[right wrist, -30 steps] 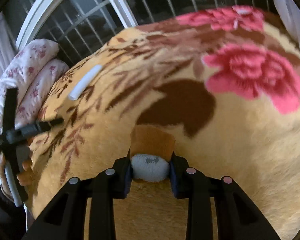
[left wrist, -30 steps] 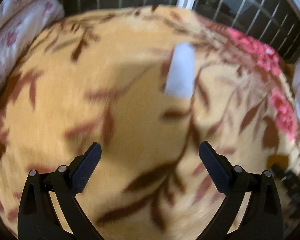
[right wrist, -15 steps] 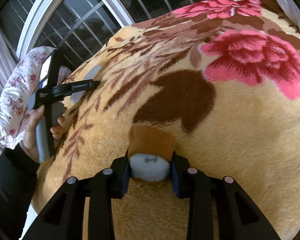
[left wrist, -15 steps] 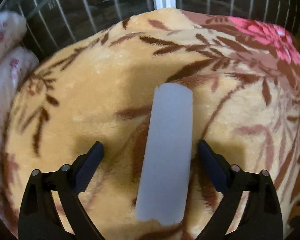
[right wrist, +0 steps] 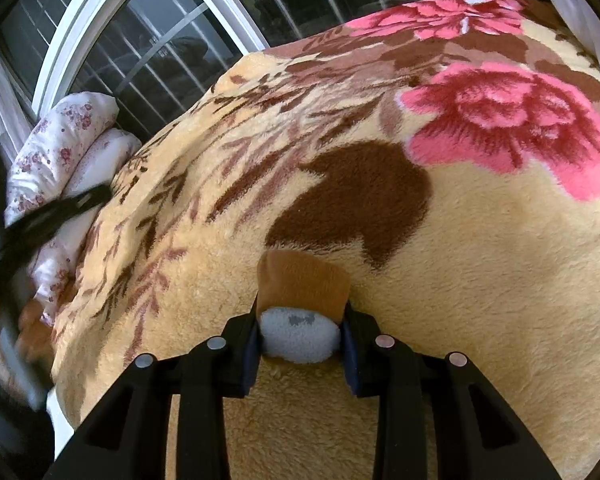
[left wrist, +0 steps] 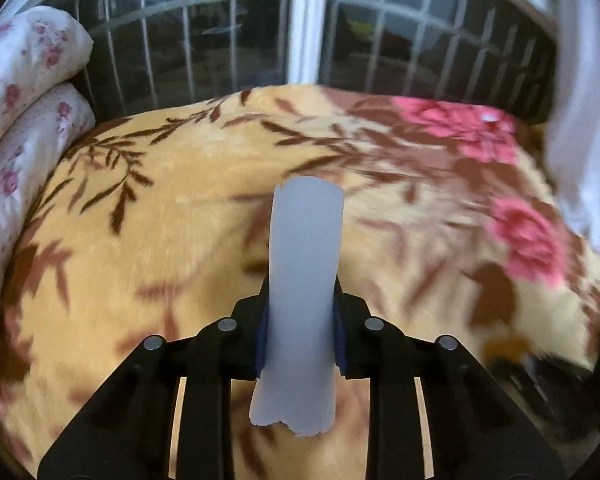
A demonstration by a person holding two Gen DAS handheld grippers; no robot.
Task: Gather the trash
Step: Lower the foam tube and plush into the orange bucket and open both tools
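My left gripper is shut on a white paper tube with torn ends and holds it above the yellow floral blanket. My right gripper is shut on a brown and grey sock, low over the same blanket. The left gripper shows blurred at the left edge of the right wrist view; the tube is not visible there.
Folded white floral bedding lies at the bed's left side, also in the right wrist view. A barred window runs behind the bed. A white curtain hangs at the right.
My left gripper closed on the paper tube and lifted it off the blanket, pulling back. My right gripper kept hold of the sock and barely moved.
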